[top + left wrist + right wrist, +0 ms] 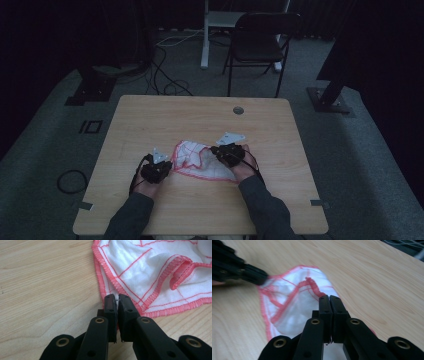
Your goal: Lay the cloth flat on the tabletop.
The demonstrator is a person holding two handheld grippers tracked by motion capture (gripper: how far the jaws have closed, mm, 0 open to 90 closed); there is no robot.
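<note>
Both grippers are at the cloth (pixel 200 160), a white one with red grid lines and a red stitched hem, lying crumpled on the wooden table (pixel 150 120) between the two hands.

Left gripper (pixel 116 298): jaws closed down to a hairline gap. The hem corner runs in right at the tips and under them, a thread shows in the gap, so I read it as pinched on the cloth edge. Most of the cloth spreads ahead and to the right of the tips, with a folded-over hem loop further out on that side.

Right gripper (pixel 329 298): jaws fully together. White fabric and a bit of red hem sit under and either side of the jaw bases, the bunched hem is just ahead-left of the tips. Looks like a grip on the opposite edge, but the actual bite is hidden below the jaws, so that's a judgement. The other gripper's black tip shows blurred at far upper left of this view, touching the far side of the cloth.

High view confirms it: left gripper (pixel 156 167) on the cloth's left edge, right gripper (pixel 229 152) on its right edge.

Step in hand: grasp phase, both edges taken, cloth not yet spread or lifted.

Next move, my call: draw the two grippers apart and slightly up, evenly, to pull the bunching flat. Thin hem grip on the left could slip if tension comes on fast.
</note>
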